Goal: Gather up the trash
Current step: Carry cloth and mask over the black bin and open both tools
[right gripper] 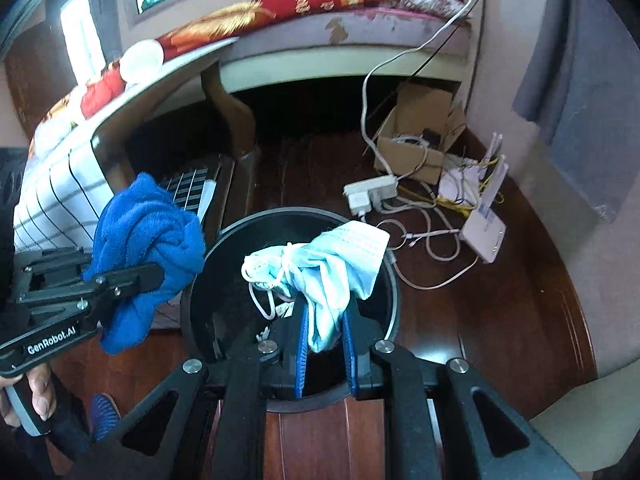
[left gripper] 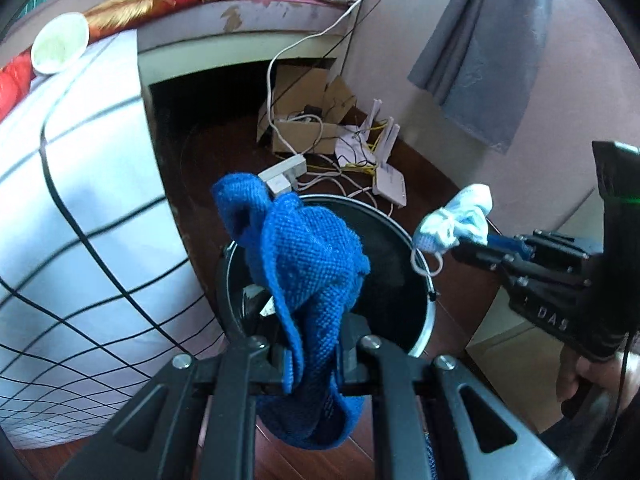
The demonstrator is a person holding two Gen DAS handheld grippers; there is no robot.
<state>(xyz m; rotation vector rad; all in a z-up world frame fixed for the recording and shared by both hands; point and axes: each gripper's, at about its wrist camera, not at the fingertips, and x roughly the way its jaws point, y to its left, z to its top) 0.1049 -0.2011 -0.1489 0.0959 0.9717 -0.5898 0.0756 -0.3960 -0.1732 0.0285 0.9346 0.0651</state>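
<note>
Step in hand: the drop. I hold both tools over the black bin (right gripper: pixel 394 312), which stands on the dark wood floor (right gripper: pixel 500 320) beside the bed (left gripper: pixel 80 200)

- Left tool (left gripper: pixel 310 354): fingers pinching 1 blue knitted cloth (left gripper: pixel 304 256), bunched, hanging above the near-left part of the bin's mouth; from the right wrist view it sits just at or outside the left rim
- Right tool (right gripper: pixel 324 336): blue pads (right gripper: pixel 302 344) pinching 1 crumpled pale-blue face mask (right gripper: pixel 340 264), its white ear loops dangling above the bin's opening
- Bin: 1, round, with some pale scraps lying inside; what they are I cannot tell

Next move, as I judge it: spread the right tool first, since the mask is squarely over the mouth; bring the left tool further inward before letting go, or the cloth may catch on the rim

Other count, floor by the wall: 1 cardboard box (right gripper: pixel 420 136), 1 white power strip (right gripper: pixel 370 194), 1 white router (right gripper: pixel 484 232), tangled cables, number unclear
</note>
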